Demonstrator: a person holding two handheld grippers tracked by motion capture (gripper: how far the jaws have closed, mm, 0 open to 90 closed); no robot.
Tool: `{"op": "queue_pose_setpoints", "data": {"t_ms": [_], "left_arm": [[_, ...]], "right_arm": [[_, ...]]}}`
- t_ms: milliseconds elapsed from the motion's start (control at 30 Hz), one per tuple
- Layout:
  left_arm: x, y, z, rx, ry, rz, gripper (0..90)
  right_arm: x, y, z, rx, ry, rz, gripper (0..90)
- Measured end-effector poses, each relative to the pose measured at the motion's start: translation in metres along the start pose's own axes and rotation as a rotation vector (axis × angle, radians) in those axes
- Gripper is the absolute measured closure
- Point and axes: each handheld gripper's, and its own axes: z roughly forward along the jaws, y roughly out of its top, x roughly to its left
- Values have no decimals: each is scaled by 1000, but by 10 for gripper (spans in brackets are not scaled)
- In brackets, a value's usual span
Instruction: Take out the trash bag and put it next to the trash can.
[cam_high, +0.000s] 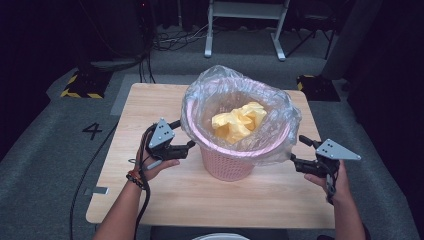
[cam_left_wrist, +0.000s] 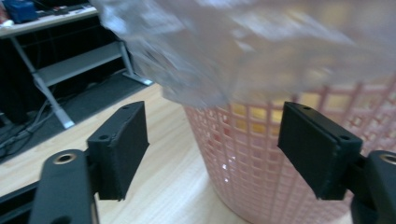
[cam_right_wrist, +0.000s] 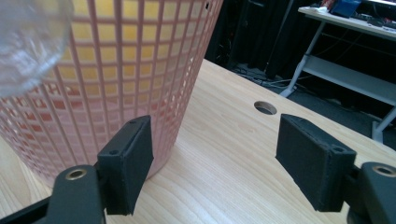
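High view: a pink lattice basket (cam_high: 227, 167) stands near the middle of a wooden table (cam_high: 150, 195), lined with a clear plastic bag (cam_high: 200, 100) whose rim folds out over the basket's edge; crumpled yellow material (cam_high: 239, 122) lies inside. The left gripper (cam_high: 184, 134) sits just beside the basket's left side, jaws apart and empty. The right gripper (cam_high: 298, 149) sits just beside the right side, jaws likewise spread, holding nothing. A hole (cam_right_wrist: 265, 108) pierces the tabletop in the right gripper view. Beyond the table stand a white metal frame (cam_high: 245, 15), loose cables (cam_high: 175, 37) and black-and-yellow striped blocks (cam_high: 82, 85) on grey floor.
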Motion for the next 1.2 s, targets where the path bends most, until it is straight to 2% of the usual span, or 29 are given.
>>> {"op": "queue_pose_setpoints", "data": {"t_ms": [100, 167, 300, 367, 433, 467, 533, 567, 600, 733, 767, 833, 933, 1033, 1100, 1133, 1200], "left_arm": [[1, 3, 1, 7, 1, 21, 314], [0, 3, 1, 12, 12, 34, 387], [-1, 3, 0, 12, 6, 57, 486], [-4, 3, -1, 8, -8, 90, 564], [-5, 3, -2, 9, -17, 105, 621], [-5, 3, -2, 9, -17, 105, 654], [-7, 3, -3, 12, -15, 118, 687], [-7, 3, -3, 12, -15, 118, 767], [-8, 3, -7, -14, -25, 117, 774], [-7, 4, -13, -30, -19, 104, 740], [-6, 4, -14, -34, -15, 96, 673], [-5, 5, -20, -52, 6, 63, 479], [-4, 5, -26, -84, 28, 46, 291], [-3, 5, -30, -110, 21, 35, 241], [-3, 7, -32, -117, 23, 49, 240], [-4, 10, -32, -117, 26, 71, 241], [-5, 13, -30, -117, 37, 86, 293]], "right_arm": [[1, 4, -1, -16, 2, -6, 277], [4, 7, -3, -25, 0, -18, 278], [8, 13, -5, -54, 8, -27, 281], [13, 19, -9, -84, 0, -48, 282], [16, 24, -12, -109, -15, -57, 290], [16, 24, -12, -109, -15, -57, 290], [18, 30, -17, -149, -36, -73, 303], [19, 32, -19, -164, -46, -76, 314], [19, 34, -20, -179, -55, -78, 334], [19, 38, -24, -232, -81, -90, 462], [19, 38, -24, -232, -81, -90, 462], [20, 41, -27, -268, -84, -90, 526], [21, 46, -30, -285, -90, -108, 569], [21, 49, -31, -293, -82, -119, 626], [21, 50, -31, -295, -81, -122, 650], [21, 52, -32, -292, -90, -137, 682], [21, 54, -32, -301, -92, -141, 728]]}}
